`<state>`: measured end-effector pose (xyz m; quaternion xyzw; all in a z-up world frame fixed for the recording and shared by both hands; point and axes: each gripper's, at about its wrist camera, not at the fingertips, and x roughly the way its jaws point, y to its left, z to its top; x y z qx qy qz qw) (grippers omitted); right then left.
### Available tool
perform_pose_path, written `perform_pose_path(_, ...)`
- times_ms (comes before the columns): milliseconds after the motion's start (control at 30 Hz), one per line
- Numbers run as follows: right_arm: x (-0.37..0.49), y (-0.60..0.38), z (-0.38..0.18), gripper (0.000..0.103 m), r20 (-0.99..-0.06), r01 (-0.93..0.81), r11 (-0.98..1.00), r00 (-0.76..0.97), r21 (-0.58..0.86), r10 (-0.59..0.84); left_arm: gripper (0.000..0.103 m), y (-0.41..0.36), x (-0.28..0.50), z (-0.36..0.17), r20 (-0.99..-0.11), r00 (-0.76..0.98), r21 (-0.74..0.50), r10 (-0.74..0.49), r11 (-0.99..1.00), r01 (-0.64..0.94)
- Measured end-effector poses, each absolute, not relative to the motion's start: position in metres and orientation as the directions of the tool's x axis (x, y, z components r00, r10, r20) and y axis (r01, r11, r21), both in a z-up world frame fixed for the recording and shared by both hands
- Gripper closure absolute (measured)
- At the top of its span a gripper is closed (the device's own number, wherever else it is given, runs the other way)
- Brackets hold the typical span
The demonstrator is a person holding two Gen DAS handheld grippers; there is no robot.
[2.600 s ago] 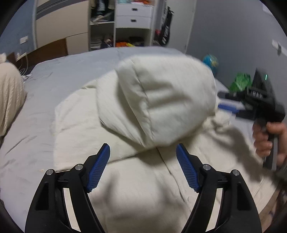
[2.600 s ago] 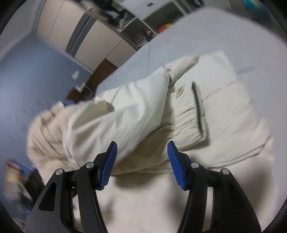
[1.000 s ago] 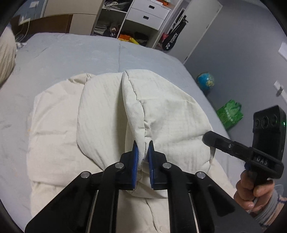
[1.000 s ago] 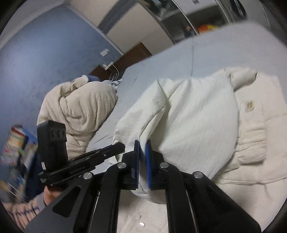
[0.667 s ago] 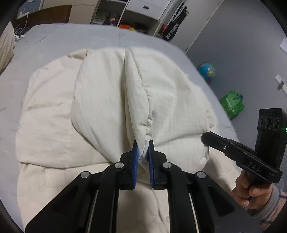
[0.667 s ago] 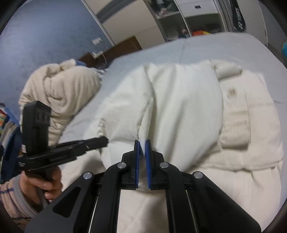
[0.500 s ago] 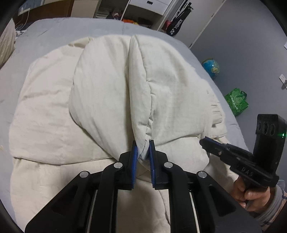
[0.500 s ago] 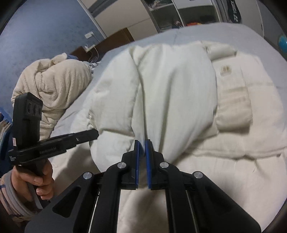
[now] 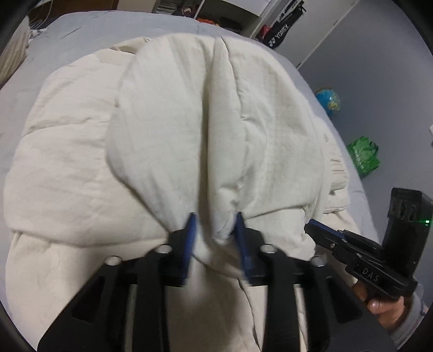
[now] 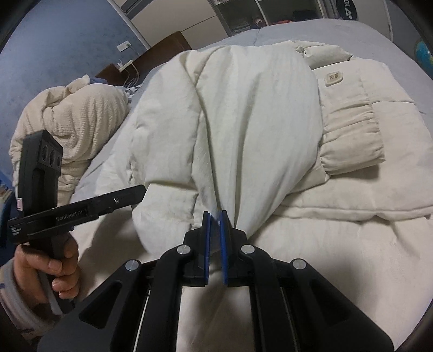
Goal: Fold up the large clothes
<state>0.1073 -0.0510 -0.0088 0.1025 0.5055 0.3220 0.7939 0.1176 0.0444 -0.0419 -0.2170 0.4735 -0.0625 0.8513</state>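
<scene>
Large cream quilted padded coat (image 10: 270, 113) spread on grey-sheeted bed (image 9: 113, 24), filling most of the mattress. One panel already doubled back toward the coat's middle and lying as a puffed hump; sleeve with elastic cuff and small sewn label (image 10: 334, 78) laid flat just right of that hump. Fold judged partway done: hump not yet flattened, lower coat body unfolded, further folds to come.

Left tool (image 9: 216, 238): jaws parted, blue pads either side of the bunched near edge of the hump, cloth between them but no clamp evident; frame blurred here. Right tool (image 10: 215, 230): jaws nearly together, pinching a thin pleat at the near edge of the hump. Both tools side by side at that edge, close to each other.

Edges and room:
- Right of the coat: bed edge close, coat hem near or at it; beyond it, floor with blue globe (image 9: 328, 98) and green bag (image 9: 364, 155) against the grey wall.
- Left of the coat: beige knitted blanket heap (image 10: 70, 113) near the coat, narrow strip of sheet between.
- Beyond the coat: bare sheet, then white shelving (image 9: 189, 5), well apart.
- Most open room judged beyond the coat; little to its right.
</scene>
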Motion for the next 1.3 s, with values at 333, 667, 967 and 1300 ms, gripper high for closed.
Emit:
perform_pose_path(333, 0.090, -0.134, 0.031, 0.046, -0.754, -0.403, 0.767, 0.235, 0.498, 0.613, 0.026, 0.118, 0.030, -0.017, -0.838, 0.518, -0.313, -0.172, 0.929, -0.198)
perform_pose_path(667, 0.075, -0.248, 0.008, 0.039, -0.815, -0.158, 0.846, 0.227, 0.509, 0.533, 0.025, 0.200, -0.041, -0.024, -0.869, 0.449, -0.398, -0.210, 0.835, -0.381)
perform_pose_path(967, 0.061, -0.295, -0.010, 0.039, -0.800, -0.004, 0.825, 0.243, 0.565, 0.549, 0.025, 0.195, -0.046, -0.048, -0.866, 0.359, -0.470, -0.347, 0.810, -0.351)
perform_pose_path(1300, 0.037, -0.305, -0.029, 0.039, -0.733, 0.029, 0.741, 0.176, 0.671, 0.657, 0.027, 0.164, -0.043, -0.048, -0.854, 0.295, -0.499, -0.428, 0.835, -0.233)
